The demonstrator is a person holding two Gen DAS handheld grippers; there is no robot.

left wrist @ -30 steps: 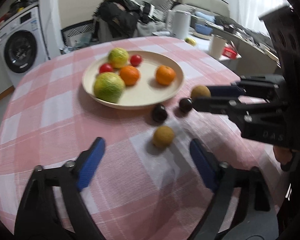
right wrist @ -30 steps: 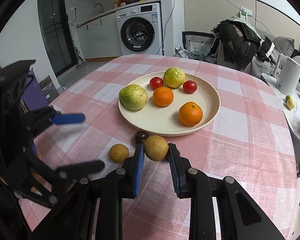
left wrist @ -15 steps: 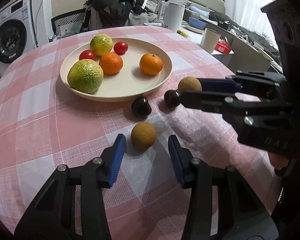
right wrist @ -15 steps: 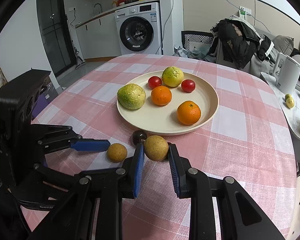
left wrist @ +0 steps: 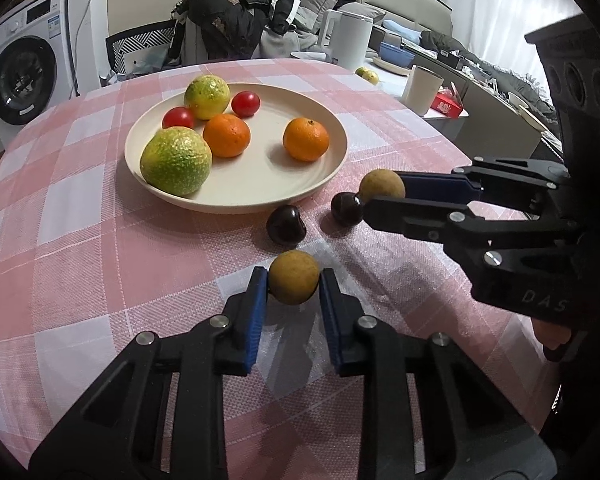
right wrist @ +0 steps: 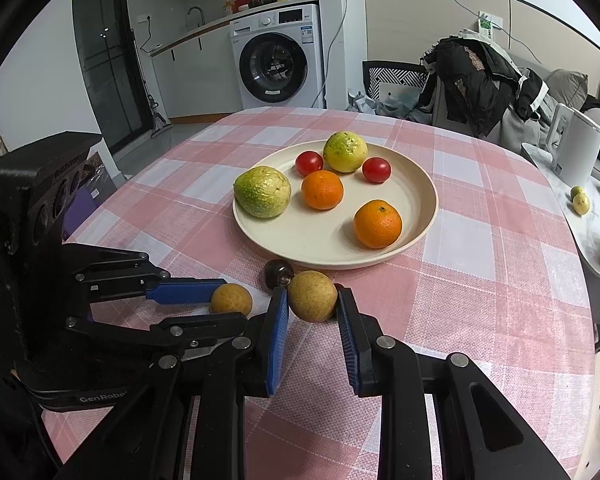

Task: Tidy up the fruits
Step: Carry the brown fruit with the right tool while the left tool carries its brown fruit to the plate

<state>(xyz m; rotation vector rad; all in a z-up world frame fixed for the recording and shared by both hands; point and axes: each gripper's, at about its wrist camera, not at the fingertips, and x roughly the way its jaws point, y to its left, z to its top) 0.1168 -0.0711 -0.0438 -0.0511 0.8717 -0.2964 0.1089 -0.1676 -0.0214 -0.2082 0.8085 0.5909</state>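
Gripping a small tan fruit each, both grippers sit low over the pink checked tablecloth (left wrist: 80, 240), just short of the cream plate (left wrist: 332, 160). The left gripper (left wrist: 294, 284) has its blue pads closed against the sides of the near tan fruit (left wrist: 294, 282), which seems to rest on the cloth. The right gripper (right wrist: 312, 300) clamps the far tan fruit (right wrist: 312, 295) at its widest girth, close beside the plate's rim. Two dark cherries (left wrist: 286, 225) lie loose between the grippers and the plate; whether the right-hand one touches the right gripper's finger is hard to tell from this angle. These tan fruits look like longans: light, round, thin-shelled, dry enough not to slip, but likely to crack or squirt out sideways under a hard squeeze. Holding across the equator, as both pairs of pads do now, is probably the safest hold. The cherries look glossier and smaller, so they would likely roll and need a gentler, centred pinch. On the plate sit two oranges (left wrist: 306, 139), two green citrus fruits (left wrist: 176, 160) and two cherry tomatoes (left wrist: 178, 118), with bare space left at the near side.
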